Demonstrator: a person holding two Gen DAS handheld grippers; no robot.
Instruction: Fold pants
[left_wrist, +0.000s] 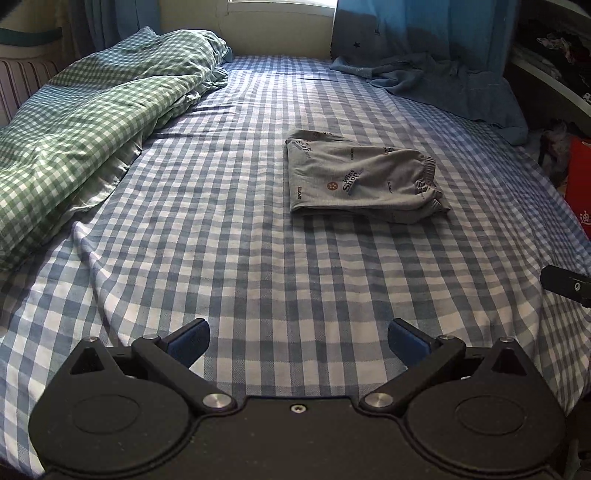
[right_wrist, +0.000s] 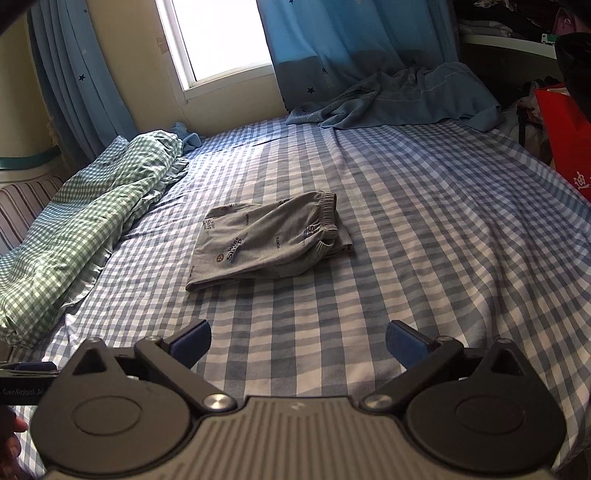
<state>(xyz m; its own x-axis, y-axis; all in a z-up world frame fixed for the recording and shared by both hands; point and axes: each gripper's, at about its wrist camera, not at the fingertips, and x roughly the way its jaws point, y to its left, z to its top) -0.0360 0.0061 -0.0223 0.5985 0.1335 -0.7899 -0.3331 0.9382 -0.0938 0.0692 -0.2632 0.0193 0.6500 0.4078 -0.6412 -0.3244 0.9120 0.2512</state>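
Observation:
Grey printed pants (left_wrist: 360, 181) lie folded into a compact rectangle on the blue-and-white checked bed sheet (left_wrist: 240, 258), waistband to the right. They also show in the right wrist view (right_wrist: 267, 240). My left gripper (left_wrist: 299, 341) is open and empty, low over the sheet, well in front of the pants. My right gripper (right_wrist: 298, 343) is open and empty too, also short of the pants. A tip of the right gripper shows at the right edge of the left wrist view (left_wrist: 567, 284).
A green checked duvet (left_wrist: 85, 129) is bunched along the bed's left side. A blue blanket (left_wrist: 450, 85) lies at the far right by the curtains (right_wrist: 351, 48). A red bag (right_wrist: 565, 140) stands off the right edge. A striped cushion (right_wrist: 26, 206) sits at left.

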